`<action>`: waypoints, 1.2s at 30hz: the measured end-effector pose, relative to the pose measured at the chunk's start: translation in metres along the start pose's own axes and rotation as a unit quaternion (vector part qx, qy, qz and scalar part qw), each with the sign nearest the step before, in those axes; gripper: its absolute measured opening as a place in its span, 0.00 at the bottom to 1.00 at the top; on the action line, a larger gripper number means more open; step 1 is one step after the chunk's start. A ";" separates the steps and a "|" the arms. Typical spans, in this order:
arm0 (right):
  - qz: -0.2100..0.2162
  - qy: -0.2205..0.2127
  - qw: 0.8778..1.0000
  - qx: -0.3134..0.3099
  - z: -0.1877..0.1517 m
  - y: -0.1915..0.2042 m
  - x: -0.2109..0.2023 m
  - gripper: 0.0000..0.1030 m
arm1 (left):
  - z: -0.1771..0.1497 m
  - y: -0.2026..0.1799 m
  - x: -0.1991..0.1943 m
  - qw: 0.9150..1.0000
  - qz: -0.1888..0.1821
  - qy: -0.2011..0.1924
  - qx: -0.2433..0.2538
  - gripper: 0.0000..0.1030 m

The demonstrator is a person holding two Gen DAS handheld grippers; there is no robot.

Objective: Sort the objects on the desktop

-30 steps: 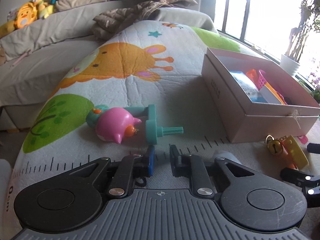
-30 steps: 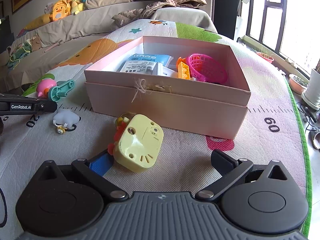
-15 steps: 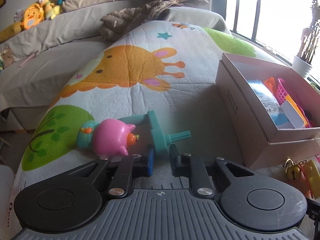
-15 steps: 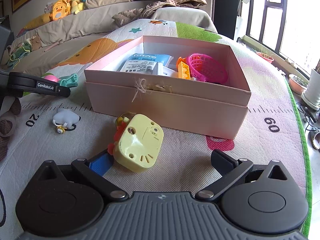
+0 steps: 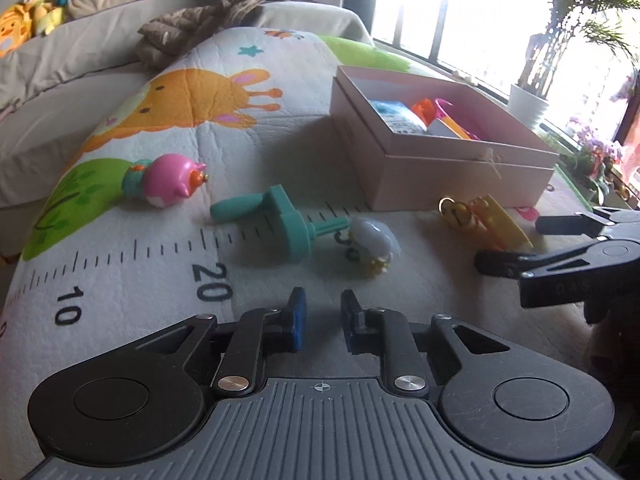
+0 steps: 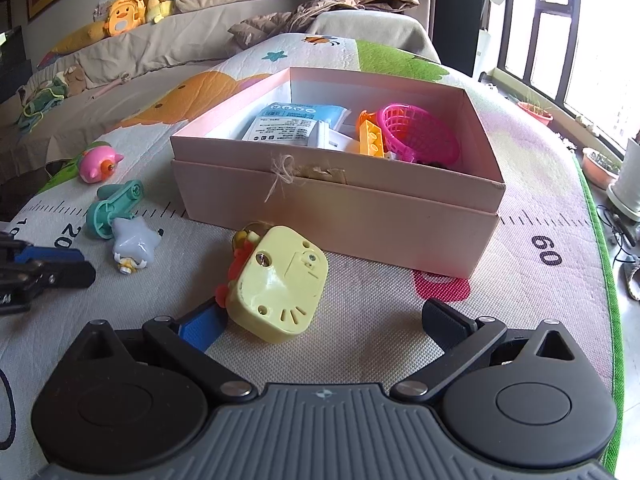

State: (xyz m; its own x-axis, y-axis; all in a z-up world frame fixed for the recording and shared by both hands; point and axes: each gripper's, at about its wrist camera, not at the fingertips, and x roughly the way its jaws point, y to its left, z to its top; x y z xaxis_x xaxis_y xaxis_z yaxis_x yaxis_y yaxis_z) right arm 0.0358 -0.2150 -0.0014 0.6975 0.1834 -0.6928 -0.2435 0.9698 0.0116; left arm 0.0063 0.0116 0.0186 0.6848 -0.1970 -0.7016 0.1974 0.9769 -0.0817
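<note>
Okay, we see the left gripper (image 5: 322, 320) low over the play mat (image 5: 160, 280), jaws narrow but opening, nothing between them, only mat by the printed ruler marks. Just ahead of it lies the teal plastic toy (image 5: 280, 220), its peg end touching or nearly touching the grey star-shaped toy (image 5: 374, 246). Further off to the left, the pink bird toy (image 5: 168, 178) rests on its side on the green patch of the mat, apart from the teal one.

Our right gripper (image 6: 324, 322) has its jaws spread wide. The yellow toy block (image 6: 280, 284) lies between them, close against the blue pad (image 6: 200, 326) of the left-hand finger; we cannot tell if it actually touches. The right-hand finger stands well clear of it. Red and gold bits stick out from behind the block, too hidden to name.

Right behind the block sits the pink cardboard box (image 6: 340, 200), open, twine bow on its front wall. Inside we make out a blue-and-white packet (image 6: 292, 124), an orange brick piece (image 6: 370, 136) and a magenta basket (image 6: 420, 136) tipped on its side.

From the left wrist view the right gripper's fingers show at the right edge beside the yellow block. A sofa with plush toys (image 6: 120, 16) runs behind the mat.
</note>
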 end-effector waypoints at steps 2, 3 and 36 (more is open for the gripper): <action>0.001 0.002 1.000 -0.006 0.001 0.001 0.000 1.00 | -0.003 0.001 -0.004 1.000 0.009 -0.002 -0.005 0.46; 0.008 0.002 1.000 -0.011 0.002 0.003 -0.001 1.00 | -0.005 0.003 -0.006 1.000 0.018 -0.004 -0.010 0.53; -0.027 -0.039 0.999 -0.005 -0.005 -0.032 -0.064 0.35 | 0.002 -0.033 -0.020 1.000 -0.013 -0.023 0.013 0.94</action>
State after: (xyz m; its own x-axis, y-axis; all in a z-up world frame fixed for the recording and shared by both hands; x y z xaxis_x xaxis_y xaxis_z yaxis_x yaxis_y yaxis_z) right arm -0.0042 -0.2583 0.0392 0.7601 0.1442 -0.6336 -0.2116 0.9769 -0.0316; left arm -0.0131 -0.0165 0.0368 0.7107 -0.2260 -0.6663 0.2332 0.9691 -0.0799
